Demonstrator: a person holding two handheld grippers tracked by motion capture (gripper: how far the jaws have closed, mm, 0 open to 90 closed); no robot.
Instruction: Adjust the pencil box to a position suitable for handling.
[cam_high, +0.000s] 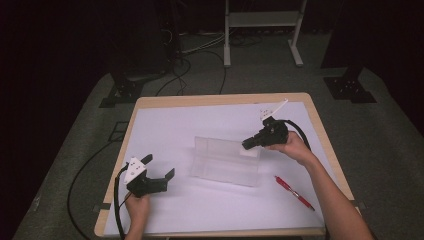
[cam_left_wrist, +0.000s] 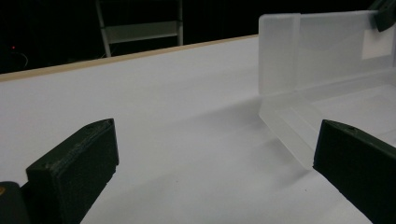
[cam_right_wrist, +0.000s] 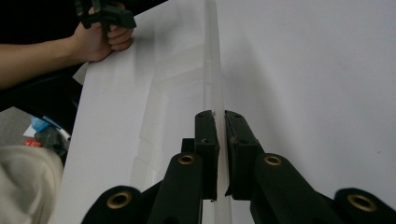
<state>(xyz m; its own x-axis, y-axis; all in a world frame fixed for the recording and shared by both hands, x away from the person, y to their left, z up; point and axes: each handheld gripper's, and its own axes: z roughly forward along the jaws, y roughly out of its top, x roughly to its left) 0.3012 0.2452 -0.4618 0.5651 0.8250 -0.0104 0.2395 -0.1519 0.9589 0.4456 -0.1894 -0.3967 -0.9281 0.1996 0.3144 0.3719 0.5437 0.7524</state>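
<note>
Right tool (cam_high: 248, 144) we have clamped on the clear folder's (cam_high: 225, 161) upright far flap at its right end, mid-counter; left tool (cam_high: 159, 169), jaws apart, waits near-left, folder rightward.

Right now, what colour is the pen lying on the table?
Red, the pen shows best in the high view.

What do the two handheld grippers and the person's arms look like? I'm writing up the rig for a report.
Both grippers are black, each with two blocky flat-faced jaws and a black trailing cable. The left gripper and right gripper each carry a pale three-cornered plate on top. Brass-coloured pivot rings show on the right gripper's linkage. The forearms are bare, no sleeves or gloves in sight.
</note>
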